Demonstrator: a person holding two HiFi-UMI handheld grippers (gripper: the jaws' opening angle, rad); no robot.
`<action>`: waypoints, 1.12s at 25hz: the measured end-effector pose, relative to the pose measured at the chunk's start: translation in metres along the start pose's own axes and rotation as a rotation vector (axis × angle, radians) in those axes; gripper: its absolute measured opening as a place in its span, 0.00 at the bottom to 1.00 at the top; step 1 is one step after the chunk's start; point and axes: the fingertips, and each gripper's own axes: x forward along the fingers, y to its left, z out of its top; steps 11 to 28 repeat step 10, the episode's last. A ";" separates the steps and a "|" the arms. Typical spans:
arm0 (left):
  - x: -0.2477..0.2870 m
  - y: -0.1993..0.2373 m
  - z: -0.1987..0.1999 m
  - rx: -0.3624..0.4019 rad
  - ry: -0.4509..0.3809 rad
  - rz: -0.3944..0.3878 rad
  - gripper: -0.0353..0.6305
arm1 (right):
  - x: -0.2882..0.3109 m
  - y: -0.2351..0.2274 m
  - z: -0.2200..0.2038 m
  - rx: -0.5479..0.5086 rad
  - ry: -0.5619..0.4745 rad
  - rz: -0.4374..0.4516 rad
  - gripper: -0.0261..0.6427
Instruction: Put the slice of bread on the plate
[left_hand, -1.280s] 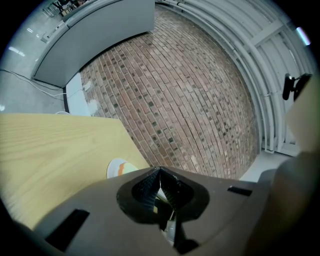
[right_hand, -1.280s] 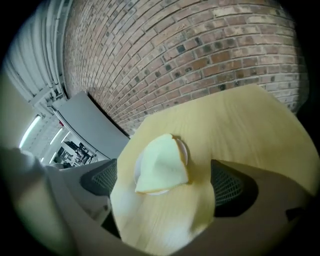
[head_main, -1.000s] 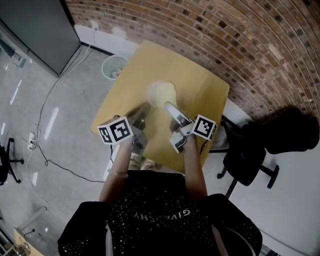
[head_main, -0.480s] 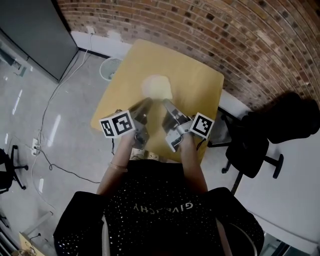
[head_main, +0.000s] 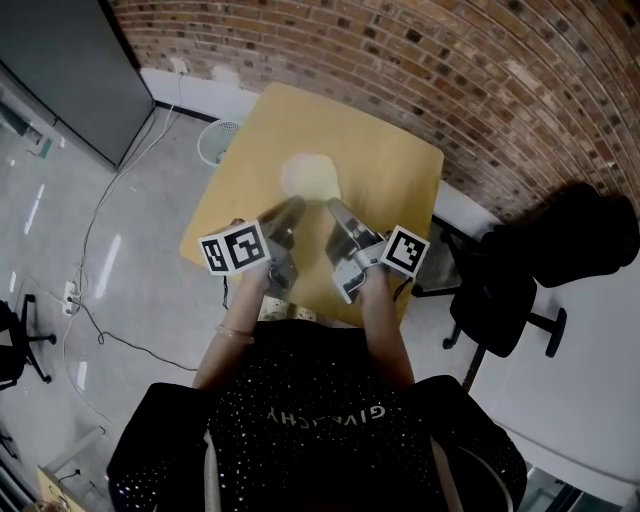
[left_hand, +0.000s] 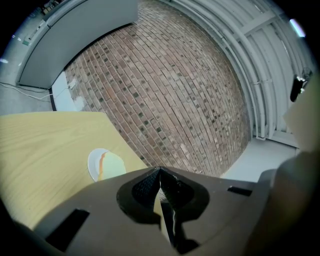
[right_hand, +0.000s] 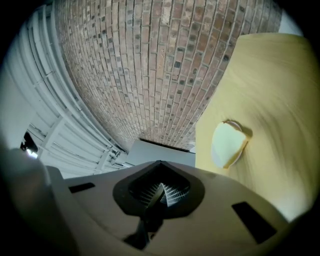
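In the head view I count one table (head_main: 390, 180), square with rounded corners and a yellow wood-grain top, and one pale slice of bread (head_main: 312, 178) near its middle, at 12 o'clock from my two grippers. The left gripper (head_main: 291, 207) and right gripper (head_main: 335, 207) hang over the near edge, side by side and apart, both short of the bread. A brick wall (head_main: 420, 70) runs along the table's far side, one mesh basket (head_main: 220, 138) stands on the floor at 10 o'clock and one black chair (head_main: 500, 300) at 3 o'clock. In the left gripper view my jaws are pressed together on nothing. At 9 o'clock the bread lies on one round white plate (left_hand: 91, 162), with bare wood all round it. In the right gripper view the jaws also meet, empty, and the bread shows at 2 o'clock, well inside the table edge.
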 end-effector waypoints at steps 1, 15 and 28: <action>0.000 0.000 -0.001 0.000 0.002 0.001 0.07 | 0.000 0.000 -0.001 -0.001 0.003 -0.001 0.06; 0.001 0.000 -0.006 0.002 0.009 0.006 0.07 | -0.006 -0.008 -0.002 -0.003 0.009 -0.027 0.06; 0.001 0.000 -0.006 0.002 0.009 0.006 0.07 | -0.006 -0.008 -0.002 -0.003 0.009 -0.027 0.06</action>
